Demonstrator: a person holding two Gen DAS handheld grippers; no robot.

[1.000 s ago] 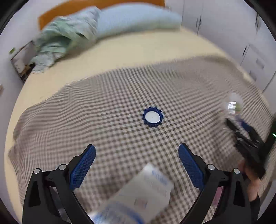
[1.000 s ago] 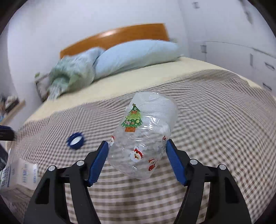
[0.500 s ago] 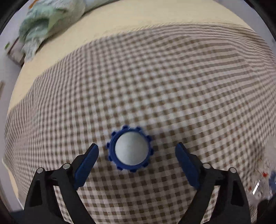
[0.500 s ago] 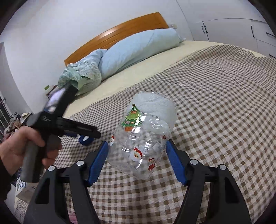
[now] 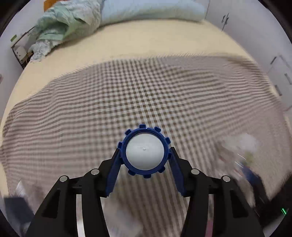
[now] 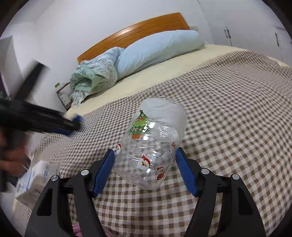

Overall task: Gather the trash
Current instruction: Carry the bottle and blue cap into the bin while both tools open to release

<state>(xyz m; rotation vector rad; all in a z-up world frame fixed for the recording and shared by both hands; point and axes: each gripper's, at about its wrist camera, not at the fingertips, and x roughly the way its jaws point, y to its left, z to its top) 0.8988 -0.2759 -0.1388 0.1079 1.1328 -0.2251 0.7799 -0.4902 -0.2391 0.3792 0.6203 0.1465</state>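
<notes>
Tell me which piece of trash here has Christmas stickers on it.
The clear plastic jar between the right gripper's pads carries them. The blue lid and the white carton carry none.

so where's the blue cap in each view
left wrist: the blue cap sits low in the centre, between the closing jaws of the left gripper, its white inside facing the camera.
right wrist: not made out; the blurred left gripper at the left edge hides it, if it is there.
shared landmark: the light blue pillow at the head of the bed.
</notes>
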